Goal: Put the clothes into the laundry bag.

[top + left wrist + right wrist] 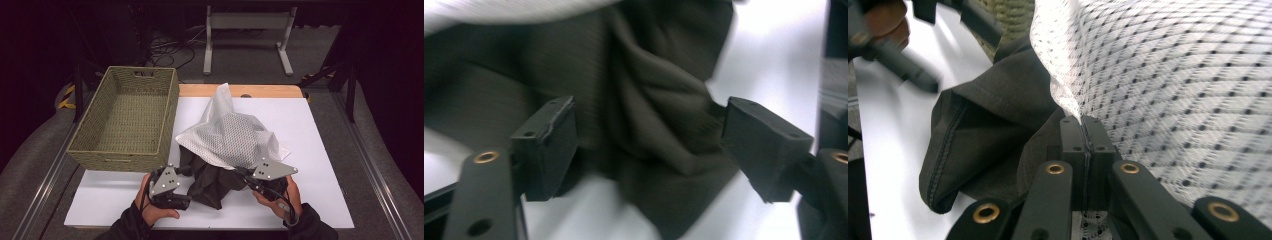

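A white mesh garment (232,135) lies heaped on a dark garment (212,180) in the middle of the white table top (310,150). My right gripper (1082,125) is shut on the near edge of the white mesh garment (1173,85), with the dark garment (983,135) crumpled just to its left. My left gripper (649,145) is open, its jaws wide apart on either side of a fold of the dark garment (649,115). In the high view the left gripper (182,187) is at the dark cloth's left edge and the right gripper (245,175) at the pile's near right.
A woven green basket (127,117) stands on the left of the table, with nothing inside. The table's wooden edge (270,91) shows at the back. A white metal frame (247,35) and cables stand on the floor beyond.
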### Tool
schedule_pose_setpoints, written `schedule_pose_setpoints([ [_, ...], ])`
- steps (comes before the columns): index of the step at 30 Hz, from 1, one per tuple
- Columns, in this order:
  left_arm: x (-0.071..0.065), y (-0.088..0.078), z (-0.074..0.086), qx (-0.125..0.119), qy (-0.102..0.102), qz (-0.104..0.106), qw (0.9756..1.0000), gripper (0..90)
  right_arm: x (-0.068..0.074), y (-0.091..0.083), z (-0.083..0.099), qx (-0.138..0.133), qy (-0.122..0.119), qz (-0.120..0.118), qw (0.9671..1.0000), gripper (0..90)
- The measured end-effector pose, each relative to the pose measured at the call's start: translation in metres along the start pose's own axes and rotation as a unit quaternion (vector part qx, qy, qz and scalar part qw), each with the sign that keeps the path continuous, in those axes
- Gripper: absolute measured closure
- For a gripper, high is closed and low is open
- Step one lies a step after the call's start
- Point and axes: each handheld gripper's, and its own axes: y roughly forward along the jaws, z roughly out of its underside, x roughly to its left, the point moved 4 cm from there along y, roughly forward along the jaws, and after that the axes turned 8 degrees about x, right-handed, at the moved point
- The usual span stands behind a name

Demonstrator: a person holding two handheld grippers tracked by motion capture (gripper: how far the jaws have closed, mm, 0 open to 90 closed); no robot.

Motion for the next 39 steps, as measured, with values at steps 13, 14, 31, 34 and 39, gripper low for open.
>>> schedule_pose_setpoints([
  [13, 0.010, 0.080, -0.025, 0.029, -0.006, -0.023, 0.9993, 57.9, -0.003, 0.010, 0.006, 0.019, -0.013, 0.002, 0.9997, 88.8],
  [14, 0.012, 0.080, -0.028, 0.024, -0.011, -0.024, 0.9994, 66.7, -0.004, 0.010, 0.006, 0.019, -0.013, 0.003, 0.9997, 88.8],
  [31, 0.033, 0.071, -0.101, -0.122, -0.069, -0.094, 0.9857, 80.5, 0.002, -0.031, -0.023, -0.037, -0.015, -0.007, 0.9992, 89.4],
  [34, 0.058, 0.092, -0.097, -0.130, -0.142, -0.111, 0.9750, 80.5, -0.006, -0.026, -0.015, -0.024, -0.003, -0.006, 0.9997, 89.5],
  [39, 0.069, 0.105, -0.095, -0.139, -0.135, -0.147, 0.9700, 80.2, -0.013, -0.011, 0.001, 0.002, -0.002, 0.011, 0.9999, 89.5],
])
